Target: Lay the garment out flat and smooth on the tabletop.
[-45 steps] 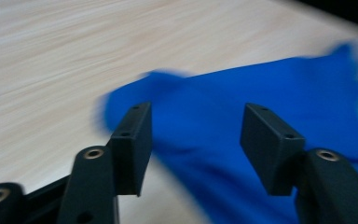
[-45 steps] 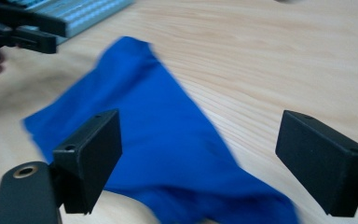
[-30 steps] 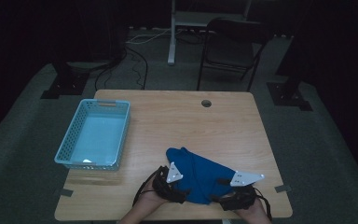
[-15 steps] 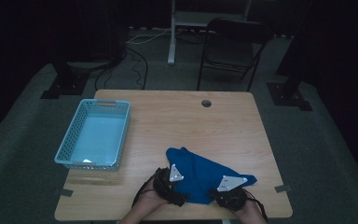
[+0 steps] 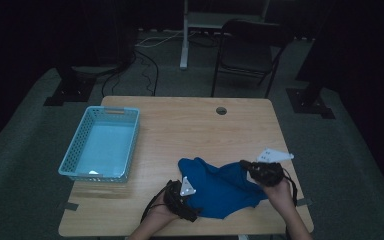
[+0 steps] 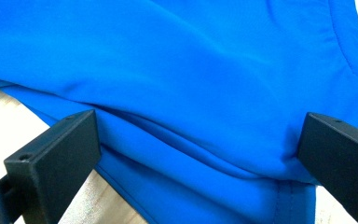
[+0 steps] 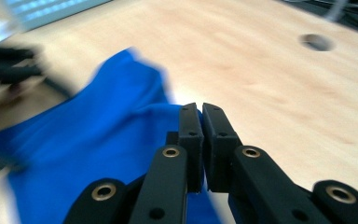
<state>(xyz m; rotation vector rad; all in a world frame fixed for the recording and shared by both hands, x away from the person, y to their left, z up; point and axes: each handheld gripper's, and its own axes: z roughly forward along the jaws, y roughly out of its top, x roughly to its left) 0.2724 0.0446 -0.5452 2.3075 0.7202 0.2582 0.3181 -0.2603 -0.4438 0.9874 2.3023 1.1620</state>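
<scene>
My right claw (image 7: 200,135) has just closed and its jaws now stand pressed together on an edge of the blue cloth (image 5: 220,185), which lies rumpled on the near part of the surface (image 5: 190,125), while my left claw (image 6: 200,154) stands wide open with a fold of the cloth between its jaws, unpinched. I judge the work barely begun: the cloth is gripped at one side only, neither folded nor moved. The light blue basket (image 5: 70,160) at the left, well apart from the cloth, looks empty.
</scene>
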